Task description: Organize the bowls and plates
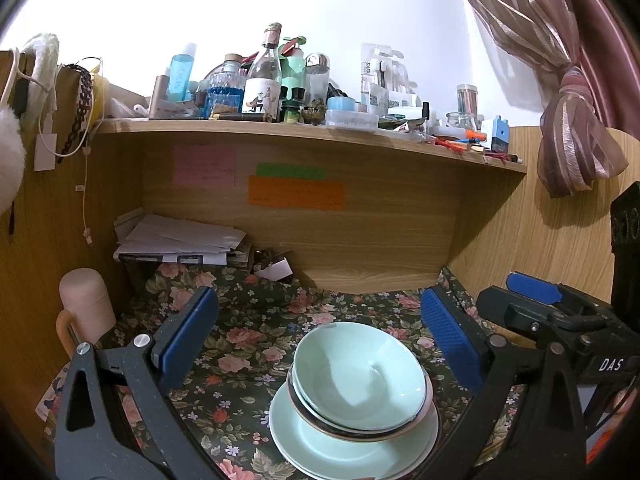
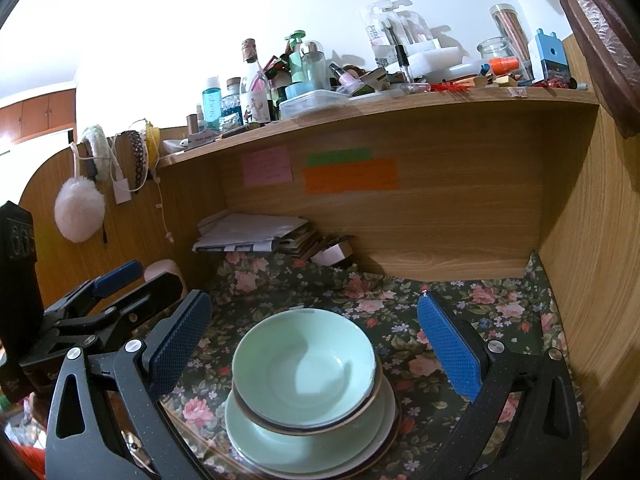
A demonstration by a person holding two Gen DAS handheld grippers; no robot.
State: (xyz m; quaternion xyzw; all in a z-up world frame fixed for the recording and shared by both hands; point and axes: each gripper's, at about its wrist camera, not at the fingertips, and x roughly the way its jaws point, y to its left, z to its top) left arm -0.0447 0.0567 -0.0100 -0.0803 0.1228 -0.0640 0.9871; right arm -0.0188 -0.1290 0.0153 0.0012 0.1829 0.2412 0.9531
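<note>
L gripper (image 1: 320, 344): fingers wide, holding nothing
R gripper (image 2: 316, 344): fingers wide, holding nothing
Bowls (image 1: 360, 376): 2 mint, nested, on plates (image 1: 320, 440)
Surface: floral cloth (image 1: 248, 344)

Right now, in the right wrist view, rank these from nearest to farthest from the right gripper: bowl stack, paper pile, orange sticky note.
1. Bowl stack, just ahead of the open right gripper, on the plates.
2. Paper pile, back left on the floral cloth.
3. Orange sticky note, higher on the back panel.
</note>
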